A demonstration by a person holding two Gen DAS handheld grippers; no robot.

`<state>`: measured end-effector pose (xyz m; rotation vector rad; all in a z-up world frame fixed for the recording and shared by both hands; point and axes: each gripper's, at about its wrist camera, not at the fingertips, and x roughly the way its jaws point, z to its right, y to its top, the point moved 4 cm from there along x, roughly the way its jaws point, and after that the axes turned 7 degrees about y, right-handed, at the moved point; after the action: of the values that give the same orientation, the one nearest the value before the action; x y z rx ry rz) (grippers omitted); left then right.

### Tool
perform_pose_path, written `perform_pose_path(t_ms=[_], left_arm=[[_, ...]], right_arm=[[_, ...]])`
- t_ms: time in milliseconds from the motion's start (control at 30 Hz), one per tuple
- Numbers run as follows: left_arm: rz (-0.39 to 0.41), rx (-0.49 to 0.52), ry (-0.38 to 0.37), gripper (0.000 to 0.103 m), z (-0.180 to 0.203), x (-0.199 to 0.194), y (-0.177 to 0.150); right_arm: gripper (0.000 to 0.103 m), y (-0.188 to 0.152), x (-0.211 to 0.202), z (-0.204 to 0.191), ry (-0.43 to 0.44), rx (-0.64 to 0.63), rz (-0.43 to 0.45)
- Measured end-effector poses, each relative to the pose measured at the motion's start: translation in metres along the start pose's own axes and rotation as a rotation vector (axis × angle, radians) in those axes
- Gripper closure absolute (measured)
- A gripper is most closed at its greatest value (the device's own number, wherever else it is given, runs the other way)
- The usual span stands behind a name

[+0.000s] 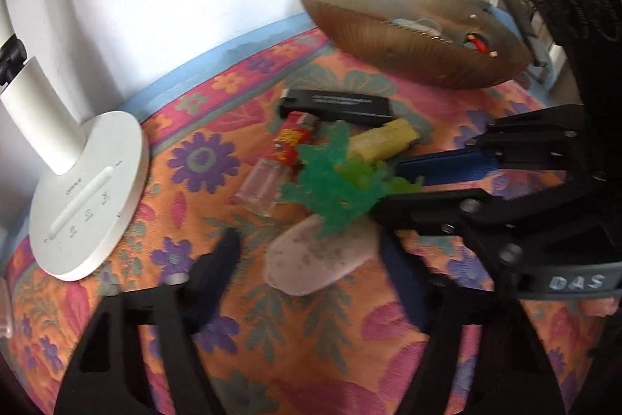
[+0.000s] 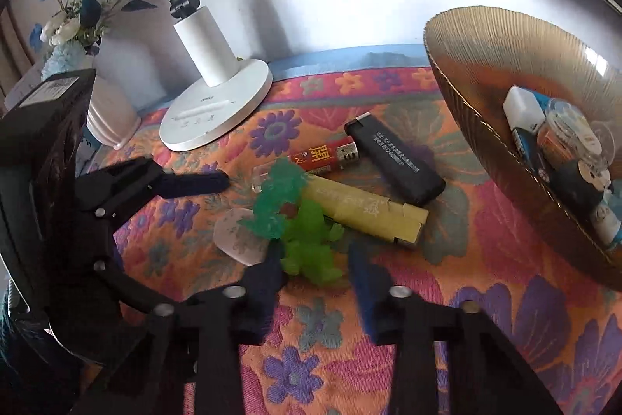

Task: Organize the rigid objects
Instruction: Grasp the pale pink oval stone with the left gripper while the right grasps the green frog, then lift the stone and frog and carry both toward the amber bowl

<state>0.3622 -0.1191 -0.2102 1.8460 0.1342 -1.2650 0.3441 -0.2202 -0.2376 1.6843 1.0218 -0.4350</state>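
The light green figure (image 2: pixel 309 247) lies in the middle of a small heap on the surface (image 2: pixel 486 259), which is covered with a flowered cloth. It is touching the dark green figure (image 2: pixel 278 197) on one side and the yellow lighter (image 2: pixel 365 212) on the other. We judge it to be very light, translucent and rather rubbery, so its thin arms and legs would probably bend under pressure. The best hold is across the thick trunk, not at a limb. Because it overlaps the dark green one, the two may cling and come up together.

The right tongs (image 2: pixel 315 259) stand on both sides of this trunk, and the pads seem to press on it, so we read them as clamped on the light green figure.

Just beside the heap is the pale stone (image 1: pixel 322 259). It looks smooth, hard and the heaviest piece here, so it could slip. We would take it across its narrow width. The left tongs (image 1: pixel 309 244) are apart, with the stone between the fingers but not pressed.

Farther out lie the red lighter (image 2: pixel 326 156) and the black lighter (image 2: pixel 396 158), both stiff and easy to pinch on their flat sides. To the right stands the amber bowl (image 2: pixel 466 127), fragile in our judgement, with several small things already in it. We suppose the pieces belong there.
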Motion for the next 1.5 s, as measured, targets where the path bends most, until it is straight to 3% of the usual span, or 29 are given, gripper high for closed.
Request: perform_pose_path(t_ms=[167, 300, 467, 633, 700, 733, 767, 867, 1000, 1100, 1200, 1300, 1400, 1433, 1467, 1500], left_arm=[[0.009, -0.042, 0.012, 0.050, 0.010, -0.013, -0.007], [-0.001, -0.155, 0.003, 0.050, 0.011, -0.039, -0.029], [-0.047, -0.297, 0.034, 0.050, 0.021, -0.066, -0.068], [-0.036, -0.348, 0.162, 0.050, 0.041, -0.085, -0.101], [-0.022, -0.383, 0.150, 0.049, 0.047, -0.089, -0.105], [-0.021, -0.399, 0.135, 0.042, 0.051, -0.091, -0.107], [-0.026, -0.404, 0.112, 0.037, 0.056, -0.091, -0.110], [-0.034, -0.349, 0.037, 0.035, 0.074, -0.098, -0.116], [-0.031, -0.352, -0.051, 0.035, 0.080, -0.103, -0.117], [-0.033, -0.390, 0.005, 0.035, 0.069, -0.100, -0.117], [-0.032, -0.427, 0.005, 0.035, 0.063, -0.093, -0.114], [-0.022, -0.427, 0.043, 0.036, 0.068, -0.089, -0.110], [-0.020, -0.427, 0.100, 0.042, 0.072, -0.088, -0.108], [-0.020, -0.424, 0.125, 0.054, 0.074, -0.088, -0.108], [-0.021, -0.410, 0.166, 0.069, 0.075, -0.089, -0.109], [-0.024, -0.392, 0.196, 0.070, 0.075, -0.089, -0.109]], right_arm=[[0.074, -0.010, -0.018, 0.004, 0.021, 0.020, 0.012], [0.074, -0.026, -0.048, 0.002, 0.034, 0.023, 0.039], [0.074, -0.064, -0.073, -0.008, 0.061, -0.015, 0.008], [0.074, -0.103, -0.071, -0.023, 0.000, -0.126, -0.043], [0.074, -0.111, -0.071, -0.027, -0.027, -0.156, -0.022], [0.072, -0.113, -0.071, -0.028, -0.030, -0.160, -0.021], [0.061, -0.115, -0.071, -0.028, -0.017, -0.152, -0.032], [0.045, -0.119, -0.076, -0.030, 0.022, -0.129, -0.025], [0.045, -0.120, -0.076, -0.027, 0.028, -0.090, -0.020], [0.045, -0.115, -0.077, -0.022, 0.032, -0.033, -0.018], [0.045, -0.108, -0.071, -0.019, 0.019, 0.029, -0.020], [0.045, -0.104, -0.066, -0.023, -0.029, 0.031, -0.014], [0.053, -0.102, -0.062, -0.026, -0.105, 0.006, 0.009], [0.066, -0.101, -0.062, -0.027, -0.144, -0.010, 0.015], [0.067, -0.102, -0.061, -0.028, -0.161, -0.024, 0.019], [0.067, -0.102, -0.062, -0.028, -0.157, -0.030, 0.025]])
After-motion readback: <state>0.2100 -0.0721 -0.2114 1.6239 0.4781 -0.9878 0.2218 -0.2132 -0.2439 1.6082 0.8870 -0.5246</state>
